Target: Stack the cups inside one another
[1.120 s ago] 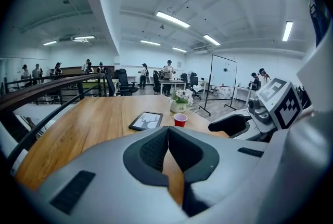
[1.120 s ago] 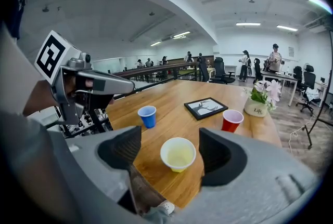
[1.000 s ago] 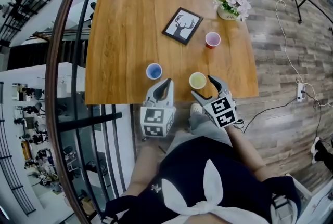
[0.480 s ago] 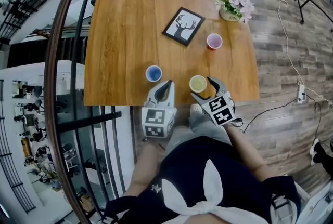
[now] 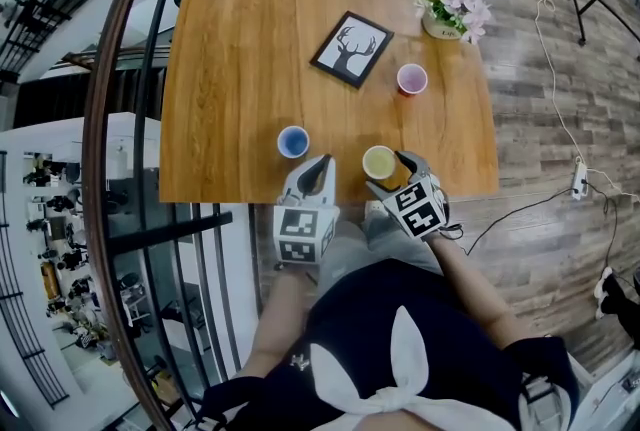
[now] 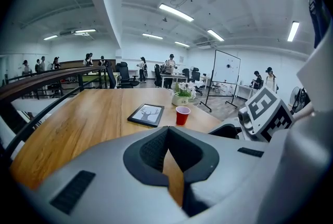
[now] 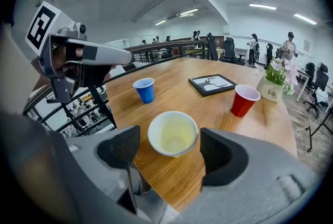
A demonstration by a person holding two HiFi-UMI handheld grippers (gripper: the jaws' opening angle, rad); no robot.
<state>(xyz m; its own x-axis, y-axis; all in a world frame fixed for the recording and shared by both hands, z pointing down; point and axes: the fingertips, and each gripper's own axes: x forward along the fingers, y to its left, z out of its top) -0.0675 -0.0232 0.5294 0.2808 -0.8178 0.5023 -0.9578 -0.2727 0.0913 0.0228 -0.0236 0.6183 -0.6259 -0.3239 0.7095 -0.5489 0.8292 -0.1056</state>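
On the table (image 5: 240, 39), the blue cup (image 5: 293, 141) is seen standing alone, and the left gripper (image 5: 317, 164) is held near it with its jaws closed on nothing. The yellow cup (image 5: 379, 160) is framed between the spread jaws of the right gripper (image 5: 389, 171), apparently untouched, so step 1, the first grasp, is judged in hand. A squeeze on its wall is called for next, then a lift toward the blue cup or the red cup (image 5: 411, 78).

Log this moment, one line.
right gripper: open, straddling yellow cup | left gripper: shut, empty | blue cup, red cup: apart on table
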